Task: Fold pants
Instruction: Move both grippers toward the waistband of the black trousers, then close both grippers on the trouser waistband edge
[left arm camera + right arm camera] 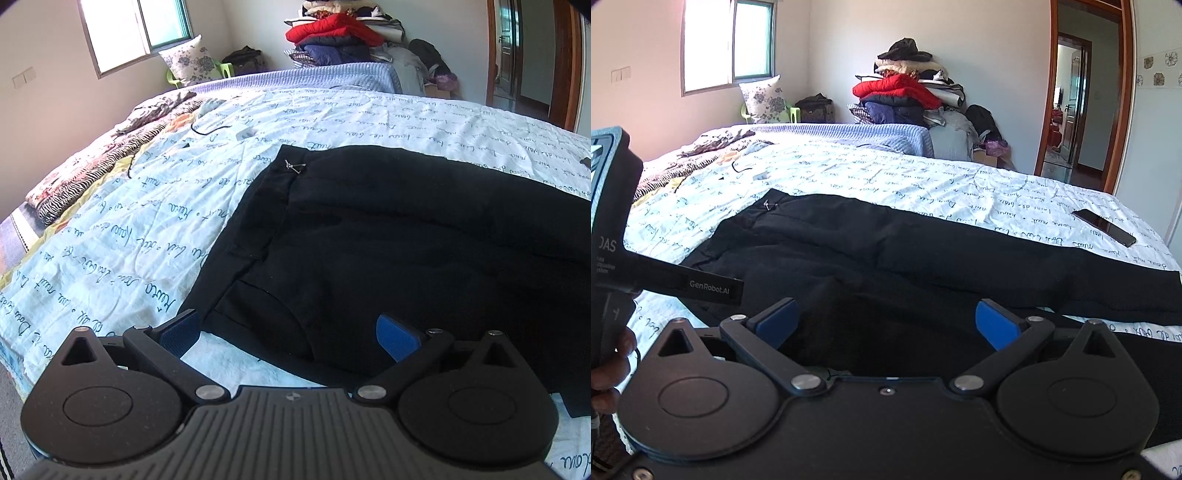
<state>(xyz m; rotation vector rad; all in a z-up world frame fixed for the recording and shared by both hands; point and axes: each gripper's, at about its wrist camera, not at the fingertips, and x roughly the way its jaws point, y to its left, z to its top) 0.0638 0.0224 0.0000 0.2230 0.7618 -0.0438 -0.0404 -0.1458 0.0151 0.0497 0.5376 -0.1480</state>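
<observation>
Black pants (388,240) lie flat on the bed, waistband to the left with a small metal clasp (293,165), legs running right. My left gripper (288,334) is open, hovering over the near waist corner, its blue pads either side of the hem. In the right wrist view the pants (923,251) stretch across the bed, one leg ending at the right. My right gripper (886,325) is open, low over the near edge of the pants. The left gripper's body (613,240) shows at the left edge there.
The bed has a white sheet with script print (147,221). A phone (1104,227) lies at the right of the bed. A striped blanket (92,166) lies at the left. A pile of clothes (908,96) stands behind the bed, a doorway (1075,107) at the right.
</observation>
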